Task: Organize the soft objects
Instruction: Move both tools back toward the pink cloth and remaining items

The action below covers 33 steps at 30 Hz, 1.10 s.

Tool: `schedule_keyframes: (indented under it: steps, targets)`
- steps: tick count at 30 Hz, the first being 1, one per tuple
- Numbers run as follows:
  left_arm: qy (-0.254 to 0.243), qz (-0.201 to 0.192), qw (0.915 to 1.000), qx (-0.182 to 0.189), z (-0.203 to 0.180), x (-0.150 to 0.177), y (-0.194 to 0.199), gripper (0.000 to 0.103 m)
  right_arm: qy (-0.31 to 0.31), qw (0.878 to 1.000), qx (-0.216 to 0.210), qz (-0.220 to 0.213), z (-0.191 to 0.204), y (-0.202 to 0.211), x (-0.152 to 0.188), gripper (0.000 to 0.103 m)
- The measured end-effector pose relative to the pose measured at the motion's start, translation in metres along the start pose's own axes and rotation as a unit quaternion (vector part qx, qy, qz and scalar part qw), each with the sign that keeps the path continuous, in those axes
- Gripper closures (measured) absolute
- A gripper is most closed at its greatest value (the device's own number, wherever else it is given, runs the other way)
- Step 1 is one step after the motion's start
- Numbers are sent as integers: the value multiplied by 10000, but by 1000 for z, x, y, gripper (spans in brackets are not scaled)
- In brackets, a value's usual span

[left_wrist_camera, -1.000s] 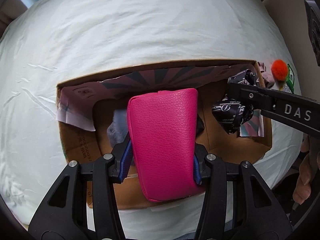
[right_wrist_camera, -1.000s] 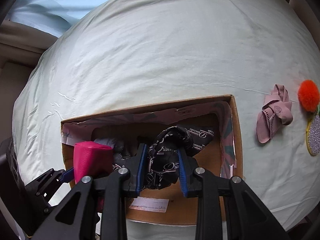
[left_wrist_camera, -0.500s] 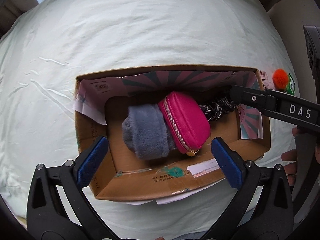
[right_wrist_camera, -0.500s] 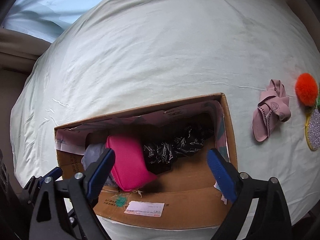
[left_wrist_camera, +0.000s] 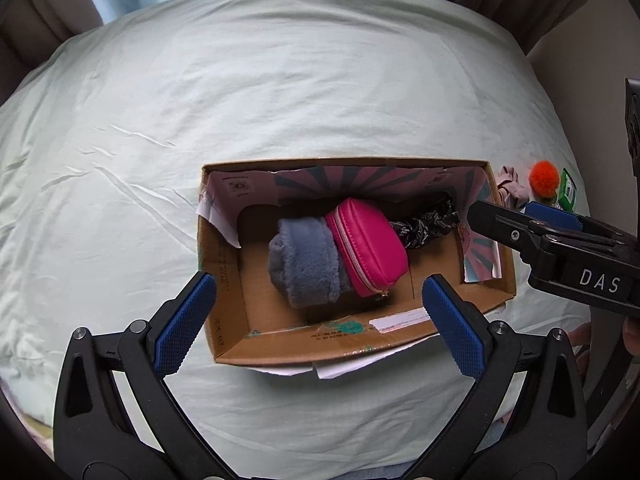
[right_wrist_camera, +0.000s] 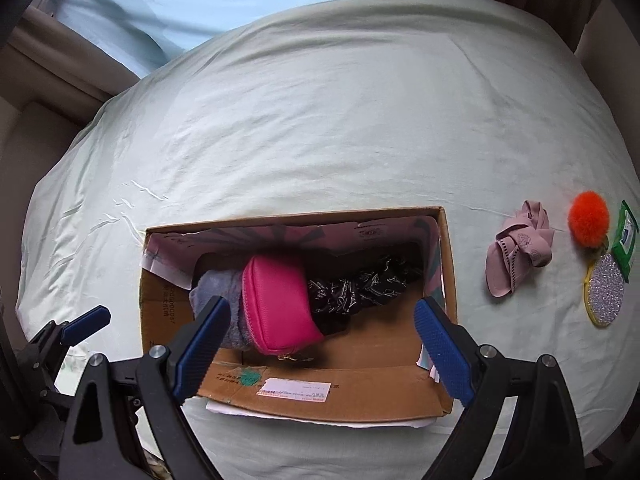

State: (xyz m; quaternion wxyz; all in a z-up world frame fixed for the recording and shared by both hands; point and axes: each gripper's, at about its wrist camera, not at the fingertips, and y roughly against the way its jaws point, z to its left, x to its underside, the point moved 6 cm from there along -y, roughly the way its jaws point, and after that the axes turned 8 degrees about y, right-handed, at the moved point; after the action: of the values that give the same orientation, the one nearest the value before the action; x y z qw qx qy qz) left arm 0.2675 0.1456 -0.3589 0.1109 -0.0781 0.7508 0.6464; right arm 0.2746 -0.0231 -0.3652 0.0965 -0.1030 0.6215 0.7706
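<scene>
Here the left gripper (left_wrist_camera: 318, 322) and right gripper (right_wrist_camera: 322, 348) both hang wide open and empty above the box (right_wrist_camera: 332, 398). Inside it, the pink pouch (right_wrist_camera: 278, 306) lies between grey plush (left_wrist_camera: 306, 266) on its left and a black scarf (right_wrist_camera: 360, 286) on its right. Right of the box, a pink cloth (right_wrist_camera: 518, 252) and orange pompom (right_wrist_camera: 589, 218) rest on the sheet (right_wrist_camera: 340, 120).

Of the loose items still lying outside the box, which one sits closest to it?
The pink fabric band, crumpled on the sheet just right of the cardboard box. The orange pompom, green packet and glitter disc all lie farther right.
</scene>
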Motion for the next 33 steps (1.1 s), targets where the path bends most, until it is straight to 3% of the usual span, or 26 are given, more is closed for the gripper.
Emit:
schedule_keyframes:
  steps: [10, 21, 29, 33]
  targets:
    - [67, -740, 9972, -50, 13, 20, 79, 1, 467, 9974, 90, -539, 31, 68, 19, 12]
    - [490, -1839, 9816, -165, 41, 32, 180, 1, 896, 9744, 763, -1916, 48, 187, 41, 11]
    - [349, -2594, 9651, -62, 20, 46, 240, 1, 915, 9508, 1108, -2745, 38, 259, 70, 11]
    - [186, -2757, 9611, 9, -8, 54, 252, 1, 681, 9473, 1122, -2922, 15, 276, 87, 11]
